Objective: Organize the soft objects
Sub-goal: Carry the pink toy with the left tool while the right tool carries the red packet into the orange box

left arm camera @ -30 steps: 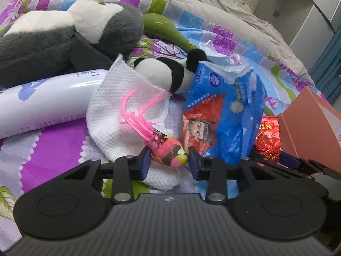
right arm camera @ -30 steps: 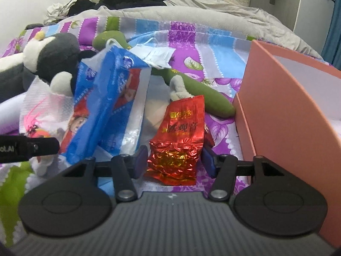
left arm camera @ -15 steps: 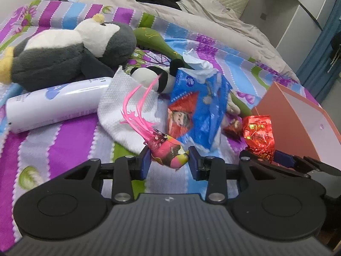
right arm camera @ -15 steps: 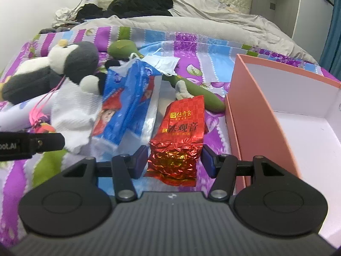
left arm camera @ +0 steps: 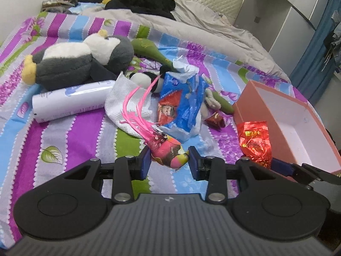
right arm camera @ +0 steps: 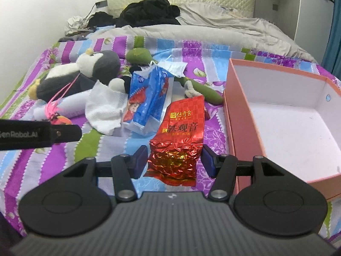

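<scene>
Soft toys and packets lie heaped on the striped bedspread [left arm camera: 81, 128]: a grey plush penguin [left arm camera: 81, 61], a white roll [left arm camera: 70, 100], a white cloth [left arm camera: 125, 104] and a blue tissue pack [left arm camera: 181, 100]. Held above them, the left gripper [left arm camera: 169, 163] is clamped on a pink feathered bird toy [left arm camera: 168, 151], while the right gripper [right arm camera: 174, 160] pinches a red foil tea packet [right arm camera: 181, 132] just beside the open pink box [right arm camera: 234, 111], whose white inside shows
</scene>
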Action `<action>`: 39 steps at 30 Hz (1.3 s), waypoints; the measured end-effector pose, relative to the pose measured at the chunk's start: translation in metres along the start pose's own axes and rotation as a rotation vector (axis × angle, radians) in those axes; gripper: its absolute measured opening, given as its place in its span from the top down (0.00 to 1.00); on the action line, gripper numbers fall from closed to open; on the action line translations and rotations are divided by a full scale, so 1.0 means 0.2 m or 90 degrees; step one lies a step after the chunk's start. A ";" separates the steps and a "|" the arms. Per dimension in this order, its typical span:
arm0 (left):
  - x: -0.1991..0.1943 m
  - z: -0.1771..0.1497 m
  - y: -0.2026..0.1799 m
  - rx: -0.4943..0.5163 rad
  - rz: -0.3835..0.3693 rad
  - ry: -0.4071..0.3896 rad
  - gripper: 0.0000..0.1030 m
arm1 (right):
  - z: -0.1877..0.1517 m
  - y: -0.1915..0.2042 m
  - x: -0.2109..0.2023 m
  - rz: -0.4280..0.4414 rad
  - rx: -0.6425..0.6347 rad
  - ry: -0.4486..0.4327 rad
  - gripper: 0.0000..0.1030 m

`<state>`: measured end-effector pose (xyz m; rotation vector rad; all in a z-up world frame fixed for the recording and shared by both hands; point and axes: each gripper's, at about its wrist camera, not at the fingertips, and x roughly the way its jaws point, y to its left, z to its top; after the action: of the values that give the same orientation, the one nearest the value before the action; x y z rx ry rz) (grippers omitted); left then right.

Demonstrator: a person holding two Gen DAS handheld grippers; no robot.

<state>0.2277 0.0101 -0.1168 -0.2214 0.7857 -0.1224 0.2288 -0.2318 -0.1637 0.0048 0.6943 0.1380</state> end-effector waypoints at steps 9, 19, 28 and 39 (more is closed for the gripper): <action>-0.23 0.03 -0.14 0.001 0.001 -0.011 0.59 | 0.07 -0.05 -0.25 0.030 0.013 -0.028 0.44; -0.39 0.10 -0.40 0.019 -0.032 -0.009 0.59 | 0.17 -0.23 -0.52 0.009 0.030 -0.059 0.44; -0.43 0.11 -0.71 0.068 -0.090 -0.001 0.58 | 0.14 -0.45 -0.71 -0.045 0.062 -0.075 0.44; -0.22 0.11 -1.02 0.123 -0.140 0.048 0.58 | 0.09 -0.74 -0.67 -0.095 0.125 -0.040 0.44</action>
<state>0.2064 -0.1761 -0.0227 -0.1199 0.8175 -0.4143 0.1571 -0.3952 -0.0728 0.1444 0.6407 -0.0740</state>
